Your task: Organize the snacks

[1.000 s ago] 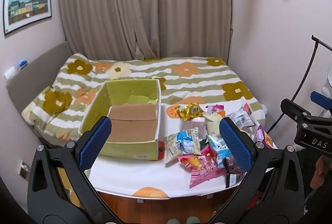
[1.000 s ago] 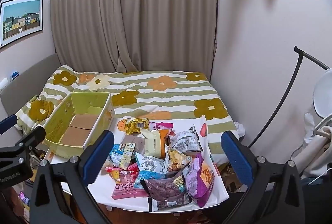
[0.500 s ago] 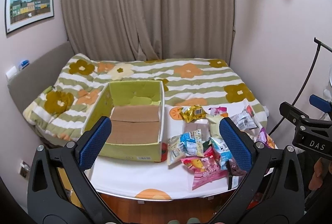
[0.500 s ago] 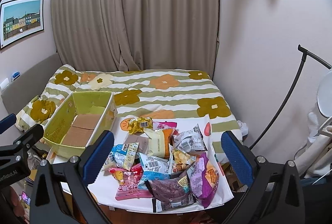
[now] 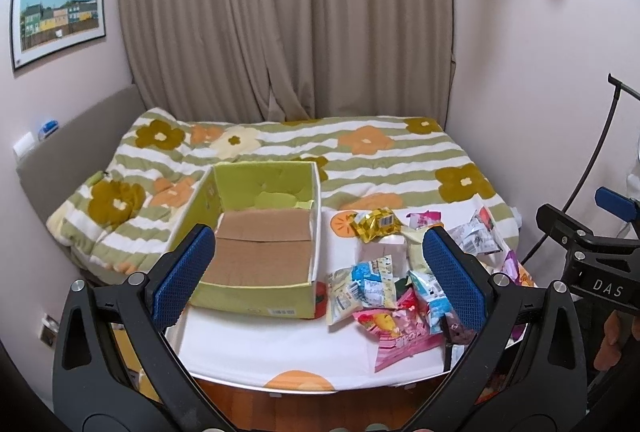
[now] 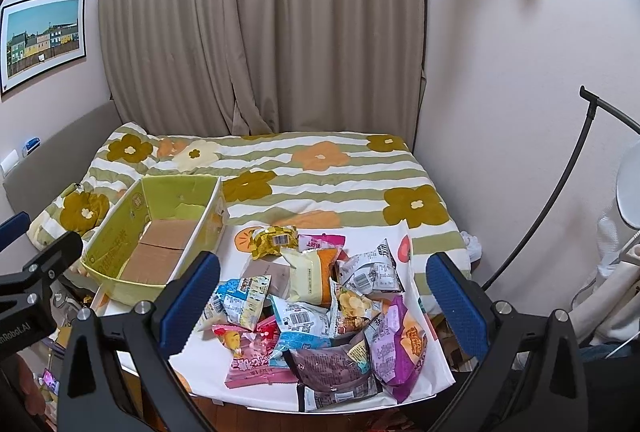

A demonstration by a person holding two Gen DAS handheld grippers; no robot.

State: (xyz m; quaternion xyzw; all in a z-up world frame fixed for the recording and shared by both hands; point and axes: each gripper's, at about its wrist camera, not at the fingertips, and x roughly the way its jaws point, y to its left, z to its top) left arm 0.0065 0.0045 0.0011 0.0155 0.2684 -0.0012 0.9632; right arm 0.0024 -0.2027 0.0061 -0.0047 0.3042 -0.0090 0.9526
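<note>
Above the white desk [image 5: 280,352] my left gripper [image 5: 316,272] and right gripper [image 6: 324,292] hover wide open, holding nothing; colourful foil snack packets [image 6: 316,312] lie heaped beside the empty green cardboard box [image 5: 256,232].

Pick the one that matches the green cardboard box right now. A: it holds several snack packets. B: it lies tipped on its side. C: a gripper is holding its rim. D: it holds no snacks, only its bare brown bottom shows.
D: the green box stands upright and open with only its brown flaps showing, while the snack packets lie piled beside it on the table.
</note>
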